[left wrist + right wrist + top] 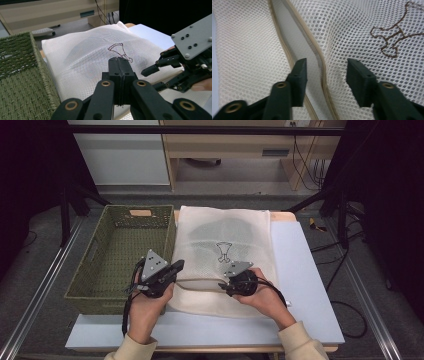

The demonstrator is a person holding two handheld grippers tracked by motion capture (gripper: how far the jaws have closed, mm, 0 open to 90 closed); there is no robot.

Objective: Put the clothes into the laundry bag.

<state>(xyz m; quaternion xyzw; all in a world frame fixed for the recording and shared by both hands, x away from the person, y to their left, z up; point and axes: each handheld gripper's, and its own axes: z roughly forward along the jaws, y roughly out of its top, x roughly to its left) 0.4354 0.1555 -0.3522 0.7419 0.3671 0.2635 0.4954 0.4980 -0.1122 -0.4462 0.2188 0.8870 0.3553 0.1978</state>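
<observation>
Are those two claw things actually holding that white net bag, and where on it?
The left gripper is shut; whether it pinches the mesh bag cannot be told. The right gripper is open astride the zipper edge.

We saw a cream mesh laundry bag point(227, 240) lying flat on the pale surface point(300, 270), just beside a green basket point(120, 250). Its tan zipper point(317, 52) gaped open along the near edge, and a brown embroidered figure point(224, 251) marked its middle.

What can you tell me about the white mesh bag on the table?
The mesh bag is cream-white netting with a tan zipper standing open and a brown stitched emblem. Something grey shows dimly through it. It lies flat on the table, beside the green woven basket. The left tool is shut at its near edge; the right tool straddles the zipper edge, open.
</observation>
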